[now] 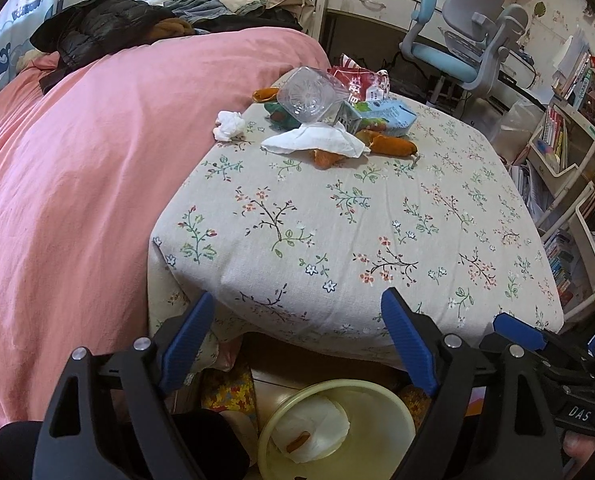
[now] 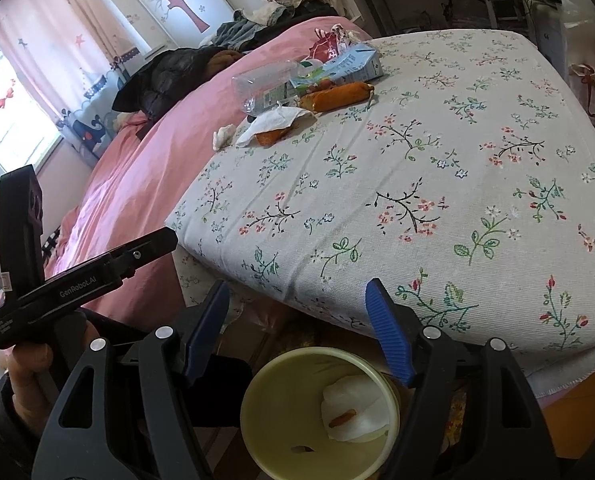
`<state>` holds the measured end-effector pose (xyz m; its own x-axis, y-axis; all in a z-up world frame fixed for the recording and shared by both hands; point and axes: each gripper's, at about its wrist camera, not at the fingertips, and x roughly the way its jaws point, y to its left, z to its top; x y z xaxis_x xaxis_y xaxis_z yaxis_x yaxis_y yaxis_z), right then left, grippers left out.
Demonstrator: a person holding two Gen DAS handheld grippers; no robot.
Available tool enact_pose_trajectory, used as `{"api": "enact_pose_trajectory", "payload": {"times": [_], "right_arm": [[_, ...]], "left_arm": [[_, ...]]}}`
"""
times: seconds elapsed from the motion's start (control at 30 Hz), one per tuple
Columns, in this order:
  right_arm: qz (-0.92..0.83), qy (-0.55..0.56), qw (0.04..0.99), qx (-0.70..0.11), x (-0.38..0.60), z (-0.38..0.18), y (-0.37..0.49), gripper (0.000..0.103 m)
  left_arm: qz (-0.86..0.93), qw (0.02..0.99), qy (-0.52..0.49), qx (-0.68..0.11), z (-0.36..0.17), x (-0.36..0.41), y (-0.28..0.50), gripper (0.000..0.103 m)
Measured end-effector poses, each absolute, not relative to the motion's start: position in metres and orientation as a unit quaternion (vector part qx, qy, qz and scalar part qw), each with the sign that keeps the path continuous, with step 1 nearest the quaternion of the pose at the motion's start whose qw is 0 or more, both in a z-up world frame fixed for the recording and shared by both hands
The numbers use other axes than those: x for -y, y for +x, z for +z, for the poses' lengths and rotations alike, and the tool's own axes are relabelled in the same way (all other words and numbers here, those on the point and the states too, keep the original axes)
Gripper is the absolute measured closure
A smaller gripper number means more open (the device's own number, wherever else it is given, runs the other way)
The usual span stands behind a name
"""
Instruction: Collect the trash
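Floral-patterned cloth covers the tabletop (image 1: 337,220) beside a pink-quilted bed (image 1: 77,160). From the left wrist, a litter heap is seen at twelve o'clock: a clear plastic bottle (image 1: 307,98), a flat white tissue (image 1: 317,140), a crumpled white paper ball (image 1: 228,125), a light-blue carton (image 1: 389,116) and orange peel pieces (image 1: 393,145). The left tongs (image 1: 297,344) are spread, empty, above a pale yellow round bin (image 1: 393,412) at six o'clock.

From the right wrist, the right tongs (image 2: 297,332) are likewise released over that bin, where a white tissue (image 2: 355,412) already lies. A drop appears finished; a reach to the heap at eleven o'clock is called for next.
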<state>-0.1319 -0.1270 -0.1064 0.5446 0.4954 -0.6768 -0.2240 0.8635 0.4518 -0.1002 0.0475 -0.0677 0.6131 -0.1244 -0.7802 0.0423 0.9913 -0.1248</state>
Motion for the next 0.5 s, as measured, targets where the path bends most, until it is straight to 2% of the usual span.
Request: {"api": "enact_pose_trajectory", "payload": {"times": [0.3,0.5], "right_arm": [[0.21,0.155,0.864,-0.431,0.126,-0.107,-0.13,0.035],[0.209,0.124,0.873,-0.423,0.123,-0.093,-0.116,0.035]], "left_arm": [[-0.048,0.896,-0.051,-0.438,-0.068,-0.048,-0.099,0.021],[-0.032,0.887,-0.11,-0.447,-0.065,-0.074,-0.08,0.021]]}}
